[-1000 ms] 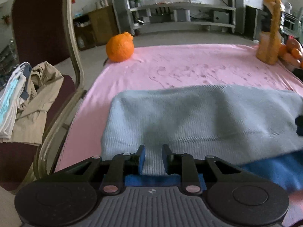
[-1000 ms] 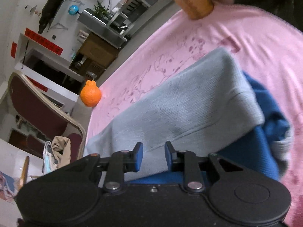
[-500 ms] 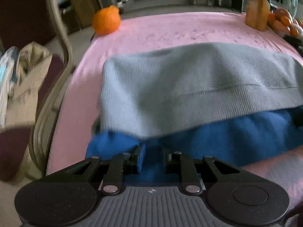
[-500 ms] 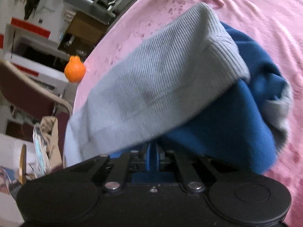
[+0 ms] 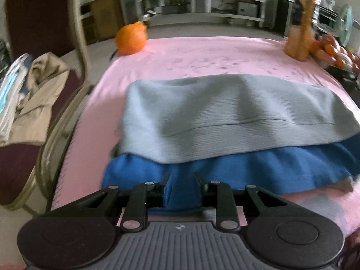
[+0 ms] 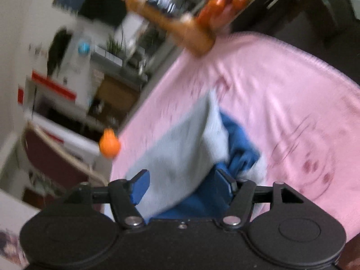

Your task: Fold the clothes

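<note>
Meanwhile the left gripper stayed clamped on the blue sweater; the right gripper's fingers had just sprung apart around it.

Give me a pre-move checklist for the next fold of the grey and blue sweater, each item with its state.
1. Right gripper released: ok; its jaws have just been opening and stand wide, with cloth between them but unpressed.
2. Left gripper grip on the blue layer: cannot tell; cloth lies between narrow jaws, pad contact unclear.
3. Grey layer lies flat over the blue: ok, a few shallow wrinkles.
4. Right end of the sweater tidy: not ok; blue cloth bunches out there.
5. Pink cover beyond the sweater free: ok; orange fruit and bottle sit at the far corners.
</note>
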### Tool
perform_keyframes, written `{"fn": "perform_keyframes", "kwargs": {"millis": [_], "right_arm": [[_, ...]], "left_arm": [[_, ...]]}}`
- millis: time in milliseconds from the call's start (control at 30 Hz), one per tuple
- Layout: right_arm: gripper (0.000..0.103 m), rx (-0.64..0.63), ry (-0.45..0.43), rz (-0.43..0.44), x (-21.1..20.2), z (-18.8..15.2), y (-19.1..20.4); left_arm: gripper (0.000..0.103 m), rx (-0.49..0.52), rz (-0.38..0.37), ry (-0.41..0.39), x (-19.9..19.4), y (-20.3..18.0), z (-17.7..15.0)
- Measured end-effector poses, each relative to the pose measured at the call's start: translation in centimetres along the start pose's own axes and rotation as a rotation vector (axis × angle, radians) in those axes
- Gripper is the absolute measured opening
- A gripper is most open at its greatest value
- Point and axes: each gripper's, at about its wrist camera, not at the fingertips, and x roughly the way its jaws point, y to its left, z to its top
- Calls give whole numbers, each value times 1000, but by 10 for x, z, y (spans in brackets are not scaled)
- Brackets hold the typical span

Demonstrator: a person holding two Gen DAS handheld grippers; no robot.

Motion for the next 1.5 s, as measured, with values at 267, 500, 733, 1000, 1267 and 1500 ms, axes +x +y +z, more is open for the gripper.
{"fn": "perform_keyframes", "kwargs": {"millis": [267,500,733,1000,1267,1500], "right_arm": [[61,46,22,-189,20,7,-26],[72,162,73,-104,42,3,-39],[66,167,73,-36,44,-2,-30],[59,64,-27,-189,54,-13,-13],[30,88,-44,-208,53,-12,-13],[31,138,-32,-205,54,-12,-18]], "left_arm": [[27,46,-59,12,6,-19,4],[28,61,-69,19,8,-20,4],[28,23,-68,36,10,-11,2],[28,56,-64,40,13,-16,0],[25,23,-155,33,10,-12,10],[25,119,-439,19,15,-52,54]]}}
